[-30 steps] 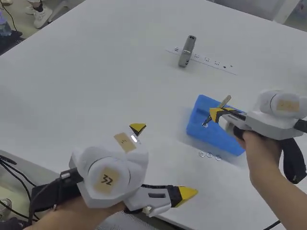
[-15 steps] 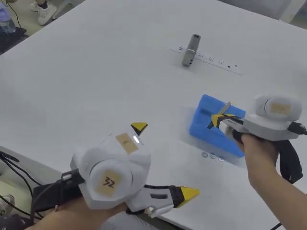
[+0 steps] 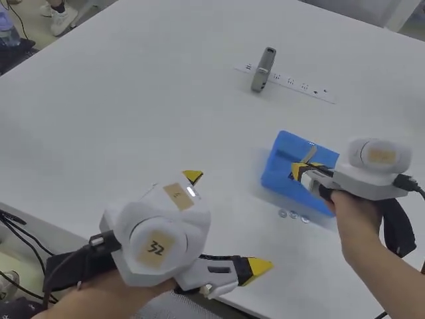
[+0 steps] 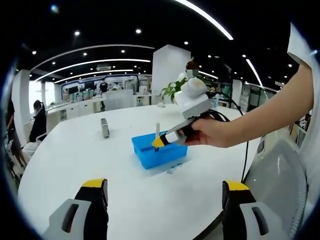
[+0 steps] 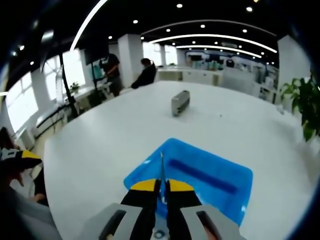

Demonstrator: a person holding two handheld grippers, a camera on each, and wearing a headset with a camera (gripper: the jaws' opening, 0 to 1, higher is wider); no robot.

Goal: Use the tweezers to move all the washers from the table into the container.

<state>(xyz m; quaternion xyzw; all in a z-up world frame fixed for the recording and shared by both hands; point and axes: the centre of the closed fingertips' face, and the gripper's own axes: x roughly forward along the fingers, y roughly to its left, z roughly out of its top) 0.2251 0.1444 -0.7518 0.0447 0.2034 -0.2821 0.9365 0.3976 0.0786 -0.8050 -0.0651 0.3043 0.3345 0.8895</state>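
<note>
Big white table [image 3: 133,100], basically the whole workspace. The left gripper [image 3: 226,222] sits low by the near edge, the person's hand wrapped round the back of it. It points off to the right across the table, and its yellow-tipped jaws are spread wide with nothing between them; its own view shows the same [image 4: 165,200].

The right gripper [image 3: 297,173] comes in from the right, with the hand [image 3: 352,216] clenched round the handle and the forearm running off the lower right corner. It hangs over the blue container [image 3: 287,174], jaws squeezed together on the tweezers [image 3: 307,154], which poke up out of the yellow tips. In the right gripper view the tweezers [image 5: 161,167] point down over the container's near rim [image 5: 145,172]. Can't tell whether the tweezer tips are pinching anything.

There's a small grey device [image 3: 262,68] standing further back on the table.

A few washers [image 3: 293,215] lie in a little row on the table, just beside the container's near edge.
</note>
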